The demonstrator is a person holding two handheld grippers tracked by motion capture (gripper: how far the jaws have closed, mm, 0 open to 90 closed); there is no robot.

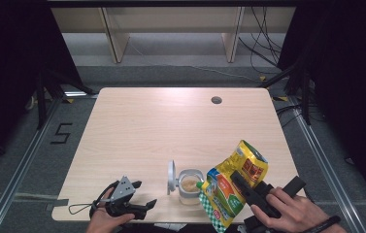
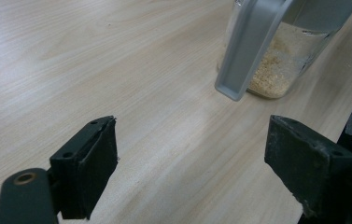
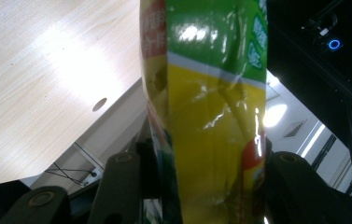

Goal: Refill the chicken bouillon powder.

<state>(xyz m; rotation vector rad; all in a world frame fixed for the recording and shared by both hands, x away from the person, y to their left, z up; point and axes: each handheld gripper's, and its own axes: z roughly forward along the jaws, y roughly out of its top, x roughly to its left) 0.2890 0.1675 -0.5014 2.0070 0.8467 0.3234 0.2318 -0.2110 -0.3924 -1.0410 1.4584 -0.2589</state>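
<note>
A clear jar [image 1: 189, 187] with tan granules in it stands near the table's front edge, its grey hinged lid [image 1: 171, 176] flipped up on the left. The right gripper [image 1: 241, 187] is shut on a yellow-green pouch [image 1: 234, 182], which is tilted so its spout rests at the jar's mouth. In the right gripper view the pouch [image 3: 211, 107] sits squeezed between the two black jaws. The left gripper [image 1: 144, 196] lies low on the table left of the jar, open, nothing between its fingers. In its own view the left gripper [image 2: 192, 163] faces the jar [image 2: 281, 60] and lid [image 2: 248, 46].
The wooden table [image 1: 171, 126] has a round cable hole [image 1: 216, 100] at the far right. Shelving and cables lie on the floor beyond it. A number 5 [image 1: 61, 132] is marked on the floor at the left. The jar sits close to the table's front edge.
</note>
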